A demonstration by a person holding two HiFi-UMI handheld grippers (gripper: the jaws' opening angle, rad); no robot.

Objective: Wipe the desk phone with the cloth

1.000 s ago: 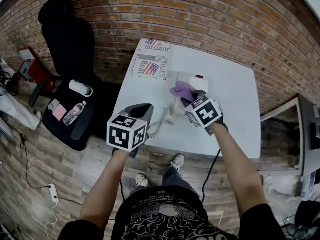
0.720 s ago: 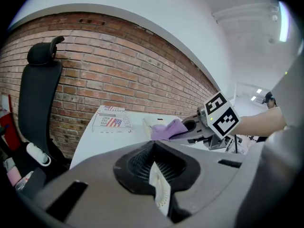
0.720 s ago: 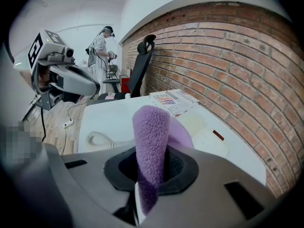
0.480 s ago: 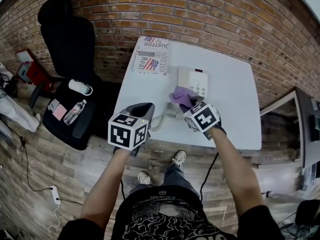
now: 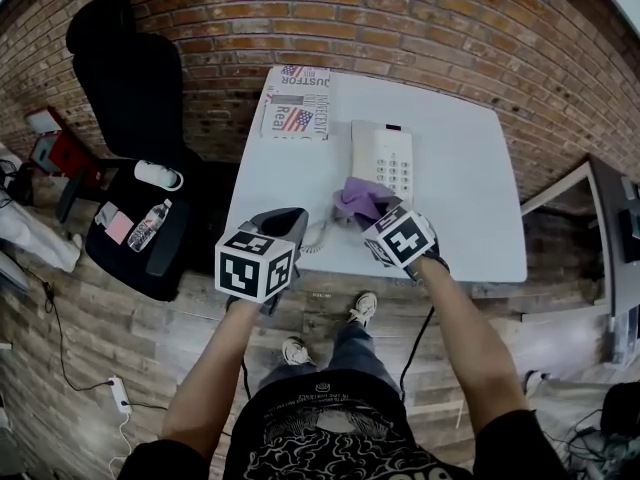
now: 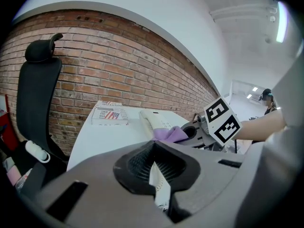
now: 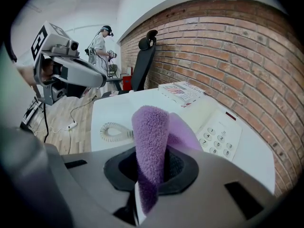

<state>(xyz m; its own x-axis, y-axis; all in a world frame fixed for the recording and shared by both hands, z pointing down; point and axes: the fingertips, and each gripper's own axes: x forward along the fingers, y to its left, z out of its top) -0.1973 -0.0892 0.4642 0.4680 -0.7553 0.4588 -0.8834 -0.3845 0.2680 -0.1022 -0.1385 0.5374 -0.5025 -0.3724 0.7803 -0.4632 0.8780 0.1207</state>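
My right gripper (image 5: pixel 376 214) is clenched on the purple cloth (image 5: pixel 358 198) — in the right gripper view a thick fold of it (image 7: pixel 149 146) stands up out of the closed jaws. The cloth sits at the near end of the white phone (image 5: pixel 383 158), left of the keypad (image 7: pixel 217 137), and I can't tell whether it presses on the casing. The phone lies lengthwise in the middle of the white table (image 5: pixel 460 198), with its coiled cord (image 5: pixel 315 236) running off toward the near edge. My left gripper (image 5: pixel 285 223) hangs over that near edge, left of the cord, jaws closed on nothing — well apart from the phone. A printed paper (image 5: pixel 295 108) lies at the far left corner.
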